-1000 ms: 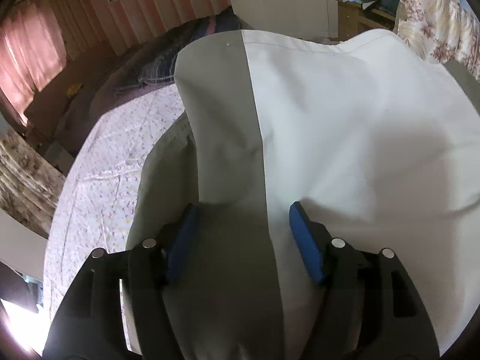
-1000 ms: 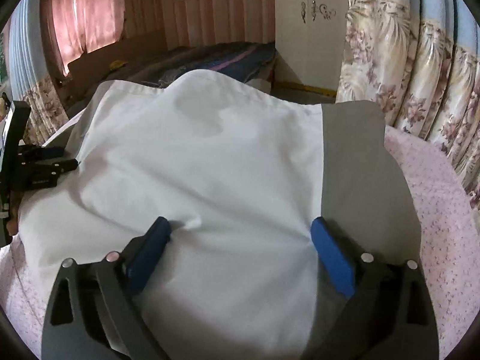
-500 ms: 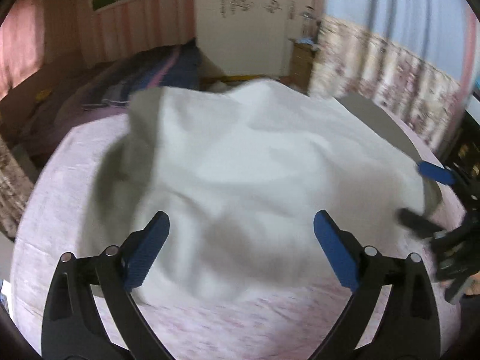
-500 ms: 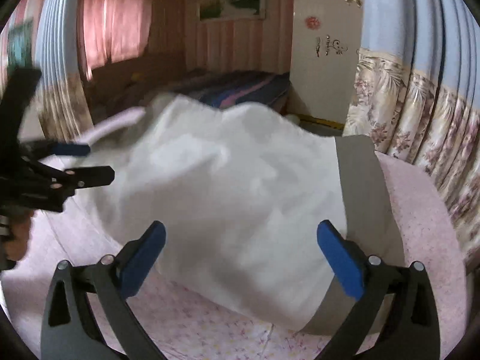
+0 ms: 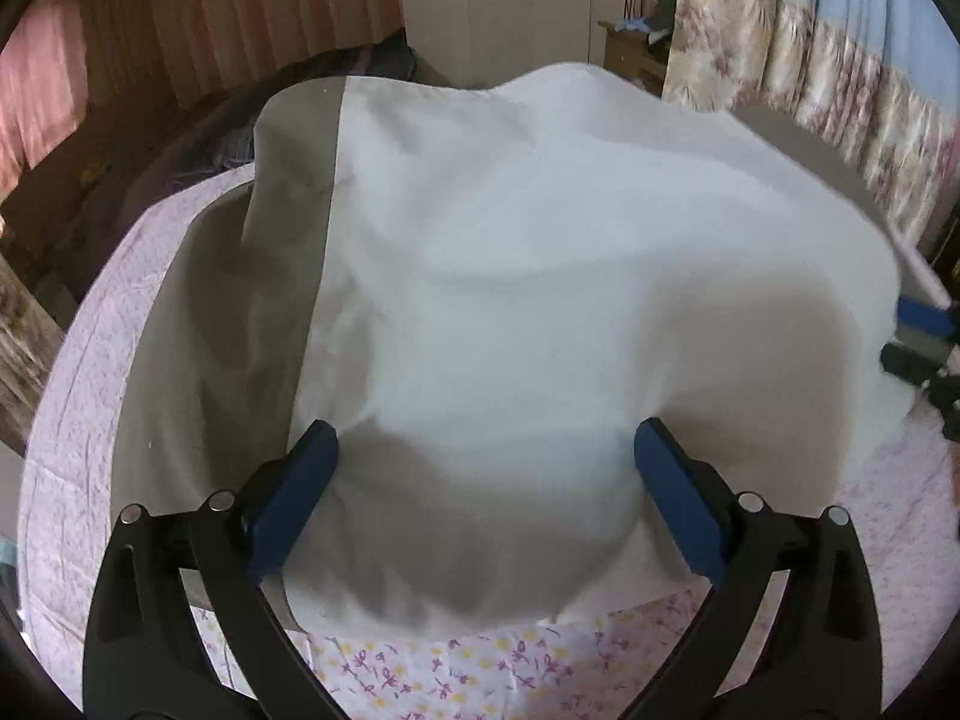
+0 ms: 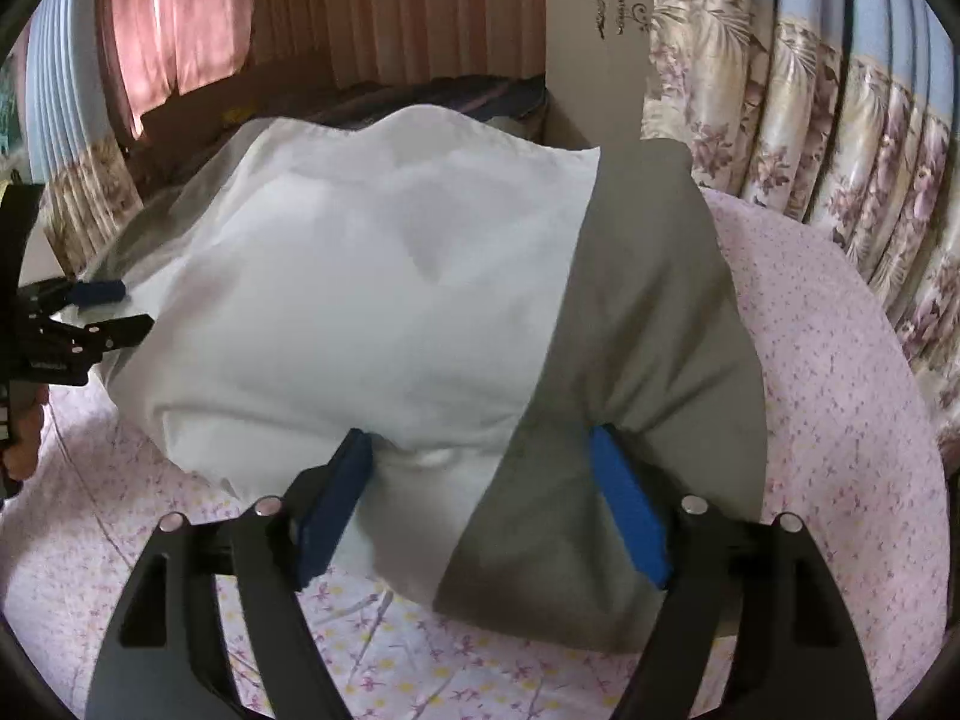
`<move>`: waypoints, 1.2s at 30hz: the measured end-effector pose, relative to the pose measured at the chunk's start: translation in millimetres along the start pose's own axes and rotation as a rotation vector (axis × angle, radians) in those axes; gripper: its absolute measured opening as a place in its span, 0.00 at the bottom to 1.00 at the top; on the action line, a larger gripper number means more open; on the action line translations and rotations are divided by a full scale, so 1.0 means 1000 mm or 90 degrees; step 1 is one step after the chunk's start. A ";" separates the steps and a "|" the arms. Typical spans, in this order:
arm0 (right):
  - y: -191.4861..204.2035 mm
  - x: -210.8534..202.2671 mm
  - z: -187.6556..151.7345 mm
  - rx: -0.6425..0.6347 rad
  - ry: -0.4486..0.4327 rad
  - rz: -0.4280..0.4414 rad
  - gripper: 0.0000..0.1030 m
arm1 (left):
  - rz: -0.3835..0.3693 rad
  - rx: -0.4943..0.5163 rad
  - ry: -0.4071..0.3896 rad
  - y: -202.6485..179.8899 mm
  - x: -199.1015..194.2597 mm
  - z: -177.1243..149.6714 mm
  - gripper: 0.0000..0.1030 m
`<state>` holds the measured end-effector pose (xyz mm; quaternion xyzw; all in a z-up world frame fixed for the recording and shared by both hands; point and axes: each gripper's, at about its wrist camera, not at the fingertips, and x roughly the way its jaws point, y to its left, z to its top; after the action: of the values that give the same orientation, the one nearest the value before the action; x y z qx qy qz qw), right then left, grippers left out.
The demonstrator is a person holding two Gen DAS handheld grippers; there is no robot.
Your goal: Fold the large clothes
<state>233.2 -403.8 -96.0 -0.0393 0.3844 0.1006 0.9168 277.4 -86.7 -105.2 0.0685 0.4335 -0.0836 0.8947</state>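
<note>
A large white garment [image 5: 540,240] with grey side panels [image 5: 240,330] lies spread on a floral bed sheet [image 5: 90,420]. My left gripper [image 5: 483,432] hovers over its near hem. Its jaws are opening wide, with white cloth lying under and between them and no pad pinching it. My right gripper [image 6: 480,437] sits on the near right corner, where white cloth [image 6: 390,270] meets the grey panel [image 6: 648,300]. Its jaws are closing and the cloth puckers between the pads. Each gripper also shows in the other's view: the right gripper [image 5: 924,330] and the left gripper [image 6: 120,306].
The pink flowered sheet [image 6: 840,390] shows bare in front and to both sides of the garment. Beyond it lie dark bedding [image 6: 468,90], a white wardrobe [image 5: 510,12] and flowered curtains [image 6: 810,120]. A wooden cabinet [image 5: 630,54] stands by the wardrobe.
The left gripper let go of the grey panel, opened wide and swung round to the near hem. The right gripper drew back, came forward onto the corner and narrowed.
</note>
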 end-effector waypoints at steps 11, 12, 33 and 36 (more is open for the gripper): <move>0.007 0.004 -0.002 0.012 0.027 -0.006 0.75 | -0.018 -0.008 0.017 0.010 0.014 0.001 0.97; 0.008 0.003 -0.001 0.013 0.029 -0.008 0.75 | -0.019 -0.011 0.021 0.011 0.014 0.001 0.97; -0.011 -0.044 -0.015 0.087 0.007 -0.054 0.79 | 0.004 -0.118 0.017 0.067 -0.028 -0.023 0.97; -0.017 -0.038 -0.021 0.099 0.014 -0.037 0.79 | -0.023 -0.134 0.025 0.079 -0.020 -0.030 0.97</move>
<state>196.6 -429.6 -83.8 0.0197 0.3999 0.0432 0.9153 259.2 -2.0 -103.8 -0.0322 0.4584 -0.0523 0.8866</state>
